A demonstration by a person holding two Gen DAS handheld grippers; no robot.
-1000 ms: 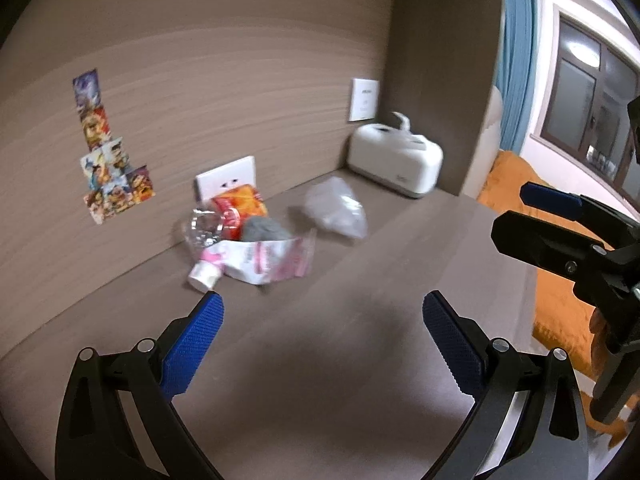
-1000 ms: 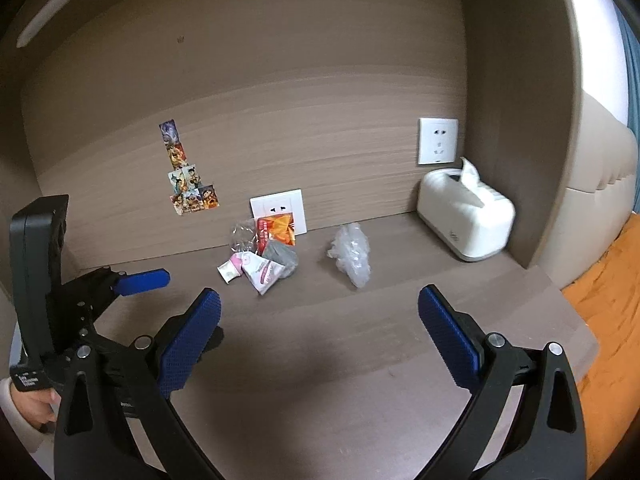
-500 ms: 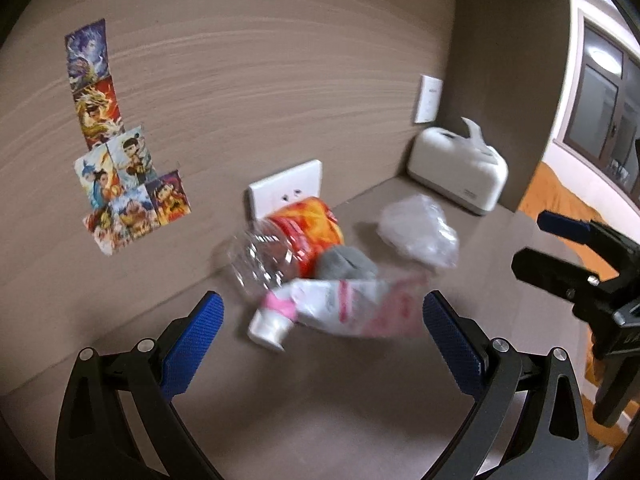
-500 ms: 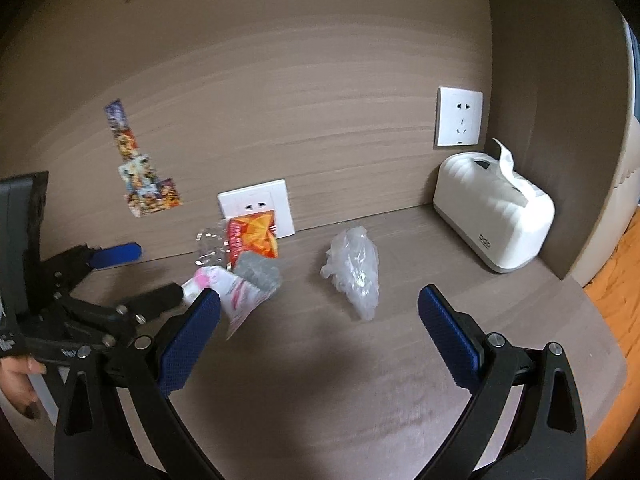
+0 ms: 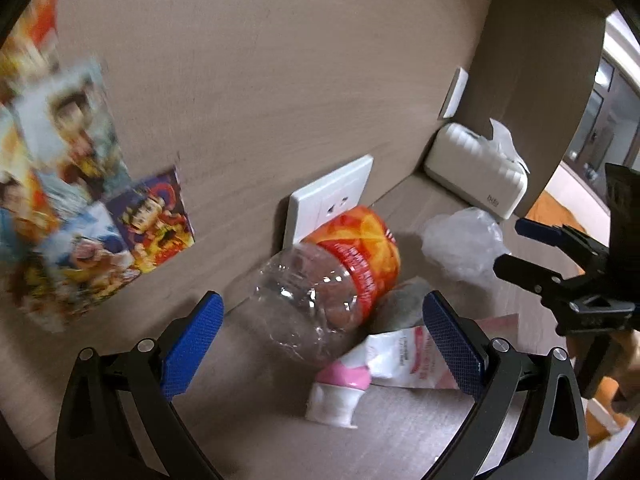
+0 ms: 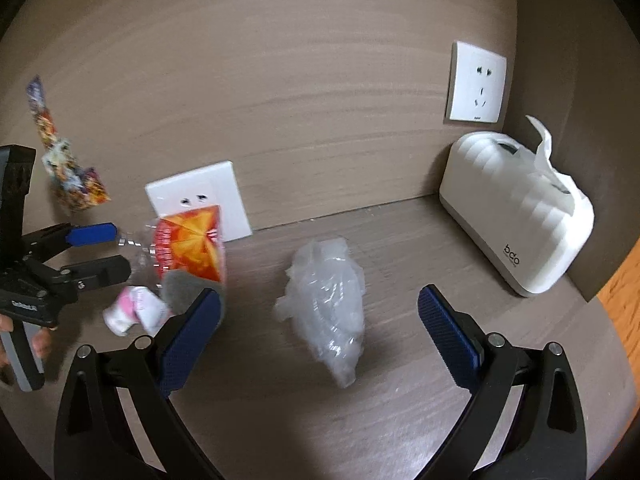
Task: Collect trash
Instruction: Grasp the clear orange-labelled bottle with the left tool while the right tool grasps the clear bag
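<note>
A clear plastic bottle (image 5: 320,280) with an orange-red label lies on the wooden shelf against the wall, between the open fingers of my left gripper (image 5: 320,340). A pink-and-white tube (image 5: 384,364) and a grey wad (image 5: 404,304) lie beside it. A crumpled clear plastic bag (image 6: 328,304) lies between the open fingers of my right gripper (image 6: 320,332); it also shows in the left wrist view (image 5: 464,240). In the right wrist view the bottle (image 6: 188,248), the tube (image 6: 132,312) and my left gripper (image 6: 100,252) sit at the left. Both grippers are empty.
A white tissue box (image 6: 520,208) stands in the right corner against the side panel. Two white wall sockets (image 6: 200,200) (image 6: 476,80) are on the back wall. Colourful stickers (image 5: 72,216) are stuck on the wall at the left. The shelf's front edge is near an orange bed cover (image 6: 624,304).
Both grippers have moved forward toward the wall. The left one now straddles the bottle and the right one straddles the plastic bag. Both stay open.
</note>
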